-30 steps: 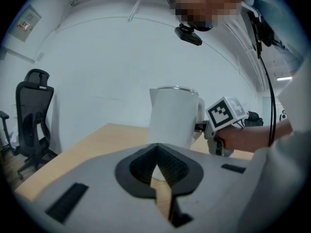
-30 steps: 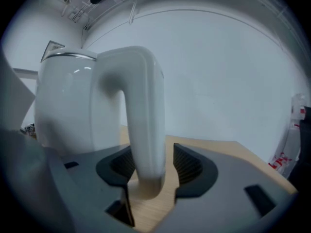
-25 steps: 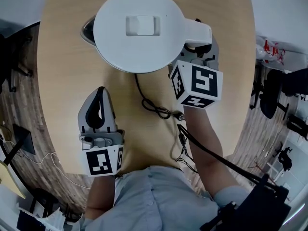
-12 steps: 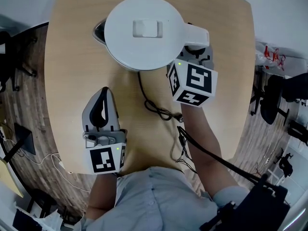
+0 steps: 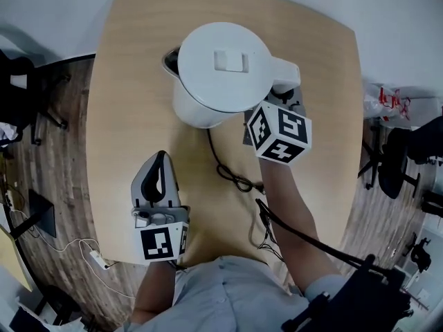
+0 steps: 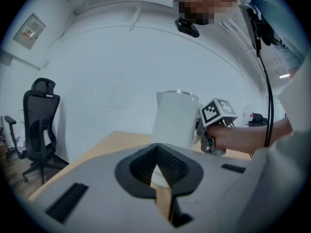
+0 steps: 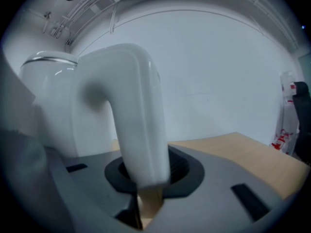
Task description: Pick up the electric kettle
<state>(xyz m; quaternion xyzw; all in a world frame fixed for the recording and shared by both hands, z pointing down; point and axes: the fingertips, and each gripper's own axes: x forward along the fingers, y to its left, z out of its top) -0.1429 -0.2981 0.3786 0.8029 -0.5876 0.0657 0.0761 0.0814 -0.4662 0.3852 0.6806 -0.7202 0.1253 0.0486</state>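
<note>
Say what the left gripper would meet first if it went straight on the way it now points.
Probably the electric kettle, on its spout side: the left gripper points across the table toward it, with nothing between. It might only graze it.

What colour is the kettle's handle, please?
White; the kettle handle shows best in the right gripper view.

White electric kettle [image 5: 221,71], lid closed, upright at the wooden table's [image 5: 131,116] far half, handle pointing right.

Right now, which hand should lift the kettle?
Right. The right gripper has just closed on the handle of the kettle. The left gripper is shut, empty and back from it.
</note>
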